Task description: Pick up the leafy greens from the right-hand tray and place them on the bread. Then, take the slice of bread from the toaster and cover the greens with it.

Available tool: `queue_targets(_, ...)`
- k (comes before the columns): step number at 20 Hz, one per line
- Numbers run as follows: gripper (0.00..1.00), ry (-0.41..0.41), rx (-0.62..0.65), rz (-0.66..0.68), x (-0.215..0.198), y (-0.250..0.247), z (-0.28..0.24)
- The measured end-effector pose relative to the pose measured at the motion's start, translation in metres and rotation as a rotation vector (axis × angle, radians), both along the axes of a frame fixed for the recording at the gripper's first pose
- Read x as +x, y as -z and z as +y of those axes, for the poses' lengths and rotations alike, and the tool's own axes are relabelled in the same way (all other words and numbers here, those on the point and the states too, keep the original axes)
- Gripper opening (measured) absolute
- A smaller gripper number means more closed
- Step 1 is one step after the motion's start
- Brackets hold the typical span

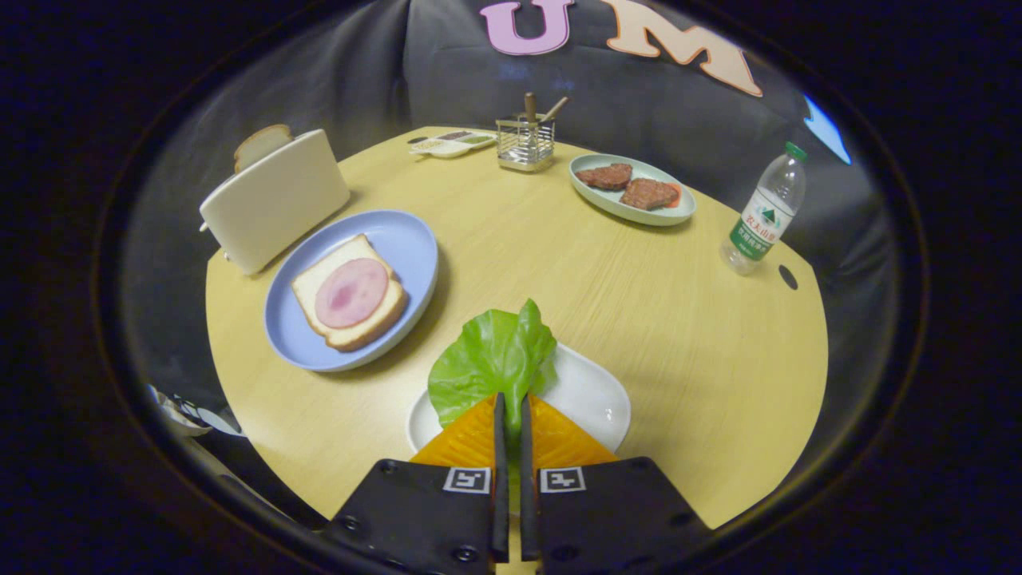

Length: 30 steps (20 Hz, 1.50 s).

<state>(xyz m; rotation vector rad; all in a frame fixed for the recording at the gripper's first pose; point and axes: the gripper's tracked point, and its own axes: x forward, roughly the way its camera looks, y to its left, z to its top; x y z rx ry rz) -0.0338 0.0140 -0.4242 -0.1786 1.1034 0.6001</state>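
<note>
Above white tray [591,391], tool [511,411] pinching leafy greens [491,359]

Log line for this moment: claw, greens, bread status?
claw: shut on lettuce leaf | leaf: over white tray | blue plate: bread with ham, uncovered | toaster: slice still in slot

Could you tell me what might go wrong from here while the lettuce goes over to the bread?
The hand-held gripper pinches only the near edge of the lettuce leaf, so it may slip or tear. The leaf hangs low above the white tray and could drag. The ham on the bread might shift on contact.
</note>
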Motion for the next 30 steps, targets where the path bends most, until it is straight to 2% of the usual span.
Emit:
queue_targets(9,0.09,-0.006,0.017,-0.052,-0.004,-0.048,0.031)
queue_targets(15,0.09,-0.021,0.045,-0.064,-0.008,-0.072,0.070)
queue_targets(30,0.09,-0.097,0.097,-0.061,-0.014,-0.081,0.172)
